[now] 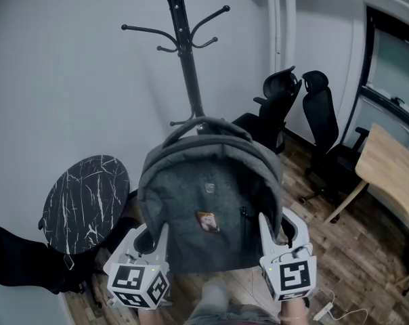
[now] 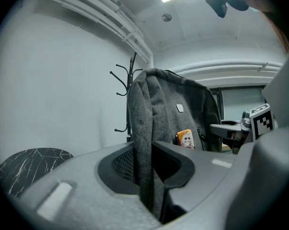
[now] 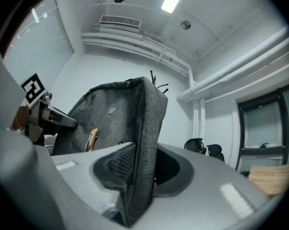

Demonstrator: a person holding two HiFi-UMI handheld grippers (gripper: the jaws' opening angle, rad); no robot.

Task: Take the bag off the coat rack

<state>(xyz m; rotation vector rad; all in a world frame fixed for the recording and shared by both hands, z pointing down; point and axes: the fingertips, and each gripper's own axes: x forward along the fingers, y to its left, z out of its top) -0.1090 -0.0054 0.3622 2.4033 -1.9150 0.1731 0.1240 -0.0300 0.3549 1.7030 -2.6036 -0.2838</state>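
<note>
Left tongs (image 1: 156, 241) and right tongs (image 1: 277, 231) pinch bag (image 1: 204, 191).

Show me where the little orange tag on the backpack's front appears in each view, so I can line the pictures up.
Head view: the orange tag sits at centre, low on the backpack front.
Left gripper view: the orange tag is right of centre, beyond the near bag edge.
Right gripper view: the orange tag is left of centre, seen nearly edge-on.
Shared landmark: the black coat rack behind the backpack, its hooks showing in all three.
</note>
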